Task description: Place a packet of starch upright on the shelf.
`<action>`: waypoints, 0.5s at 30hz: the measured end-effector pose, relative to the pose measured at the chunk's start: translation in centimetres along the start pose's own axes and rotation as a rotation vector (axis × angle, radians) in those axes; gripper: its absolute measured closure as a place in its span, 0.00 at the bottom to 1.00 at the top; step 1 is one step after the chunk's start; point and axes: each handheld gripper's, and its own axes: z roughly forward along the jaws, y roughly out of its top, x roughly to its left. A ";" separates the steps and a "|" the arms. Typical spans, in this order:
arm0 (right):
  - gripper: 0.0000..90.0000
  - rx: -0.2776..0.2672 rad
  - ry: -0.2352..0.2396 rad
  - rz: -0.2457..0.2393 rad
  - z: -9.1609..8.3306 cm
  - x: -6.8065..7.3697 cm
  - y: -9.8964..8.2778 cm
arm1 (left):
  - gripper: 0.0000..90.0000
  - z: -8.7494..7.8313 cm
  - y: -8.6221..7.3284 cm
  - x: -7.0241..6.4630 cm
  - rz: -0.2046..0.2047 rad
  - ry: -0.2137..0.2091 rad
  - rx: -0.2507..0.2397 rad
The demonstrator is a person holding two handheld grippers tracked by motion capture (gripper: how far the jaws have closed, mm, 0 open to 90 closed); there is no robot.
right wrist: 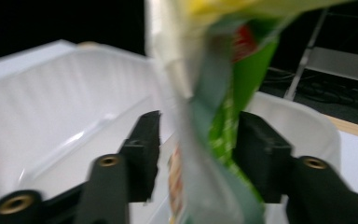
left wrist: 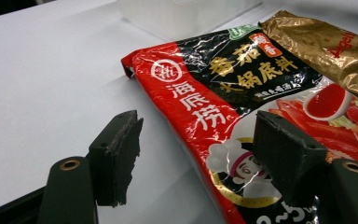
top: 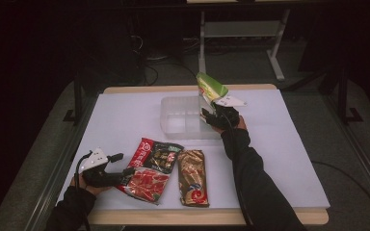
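Observation:
A green and yellow snack packet [top: 212, 86] stands upright over the right end of a clear plastic bin [top: 183, 118]. My right gripper [top: 206, 109] is at its lower end. In the right gripper view the blurred packet [right wrist: 223, 107] hangs between the spread jaws of that gripper [right wrist: 198, 149], with a gap at the left pad, above the bin [right wrist: 51, 107]. My left gripper [top: 126, 172] rests open at the left edge of a red and black sauce packet [top: 151, 168]. Its jaws [left wrist: 196, 154] straddle that packet's edge [left wrist: 205, 93] without pressing on it.
A gold packet [top: 192, 177] lies flat just right of the red one, also seen as the gold packet [left wrist: 321, 42] in the left gripper view. The white table top [top: 279, 144] has bare room at the right and far left. Dark floor and desk legs lie beyond.

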 end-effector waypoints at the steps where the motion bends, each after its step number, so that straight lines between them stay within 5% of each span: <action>1: 0.50 0.015 0.002 -0.035 -0.3 0.1 0.2 | 0.35 0.0 0.0 0.0 0.000 0.000 -0.001; 9: 0.53 0.097 0.056 -0.026 -3.1 -2.1 0.4 | 0.35 0.0 0.0 0.0 -0.002 -0.002 0.003; 15: 0.73 0.112 0.085 -0.079 -4.7 -1.9 -0.3 | 0.35 0.0 0.0 -0.1 -0.001 0.001 0.005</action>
